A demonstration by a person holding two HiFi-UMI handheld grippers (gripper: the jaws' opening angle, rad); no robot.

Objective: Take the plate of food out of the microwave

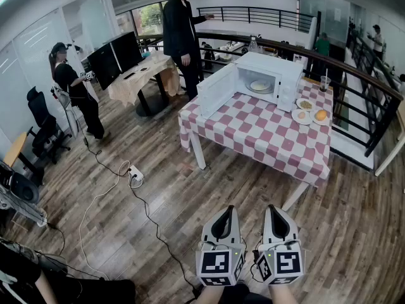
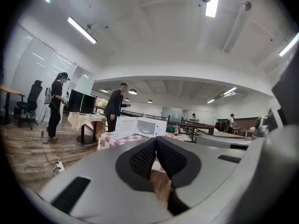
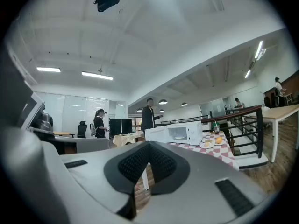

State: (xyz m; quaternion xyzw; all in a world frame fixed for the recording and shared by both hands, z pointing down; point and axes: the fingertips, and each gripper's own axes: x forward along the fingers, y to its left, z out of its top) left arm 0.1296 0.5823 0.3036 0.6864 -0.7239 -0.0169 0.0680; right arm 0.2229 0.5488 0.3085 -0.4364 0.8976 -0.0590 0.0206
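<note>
Plainly the step in hand is the approach: both tools sit low and level, well short of the bench (image 1: 253, 138). The left tool (image 1: 223, 219) has its jaws pressed together with nothing between them, and the right tool (image 1: 276, 218) is likewise closed and empty. The plate of food (image 1: 259, 85) lies inside the microwave (image 1: 272, 75), whose door (image 1: 217, 90) hangs wide open toward the left, so no door work looks needed.

To do this well, I would walk straight up to the near edge of the bench, minding the power strip (image 1: 135, 177) on the floor (image 1: 209, 189) off to the left. Open the jaws before reaching into the cavity, not inside it. Come in level and low so one jaw slides under the plate's rim and the other over it, taking the near edge. The plate looks shallow and smooth, so a firm pinch well onto the rim seems wise. Draw it straight out and keep it flat, so the food does not slide. Set-down room looks best on the bare checked cloth in front, apart from the small plates (image 1: 304, 109) to the right of the microwave.
</note>
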